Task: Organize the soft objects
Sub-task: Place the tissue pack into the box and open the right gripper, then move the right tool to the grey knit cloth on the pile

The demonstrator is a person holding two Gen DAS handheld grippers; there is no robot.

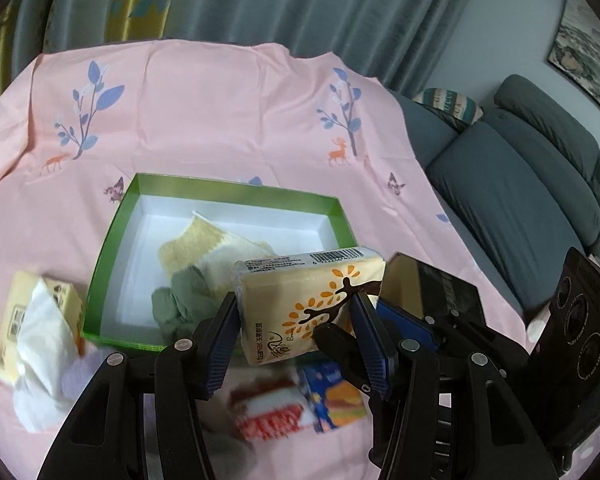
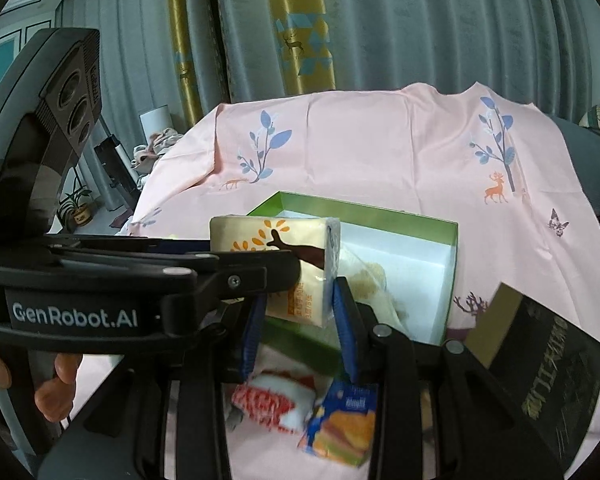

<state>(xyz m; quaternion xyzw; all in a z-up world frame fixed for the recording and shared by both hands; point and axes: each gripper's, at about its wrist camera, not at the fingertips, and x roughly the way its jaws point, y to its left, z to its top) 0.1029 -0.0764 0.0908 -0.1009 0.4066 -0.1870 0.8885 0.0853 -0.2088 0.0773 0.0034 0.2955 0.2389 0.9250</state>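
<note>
Above green box [image 1: 116,236], soft rectangular tissue pack [image 1: 300,300]

Dim, soft indoor light, bluish cast. Strong fisheye bending, black vignette at corners. Motion blur on low foreground packets [image 1: 300,404]; centre fairly sharp. No harsh glare.

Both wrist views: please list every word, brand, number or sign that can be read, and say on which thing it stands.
"GenRobot.AI": white letters on the left tongs, on the black body.
Tissue pack: barcode and Chinese print, digits too blurred to read.
Dark box: gold Chinese characters, not legible.
Blue packet: small white word, blurred.
Open tissue box: print too small.
</note>
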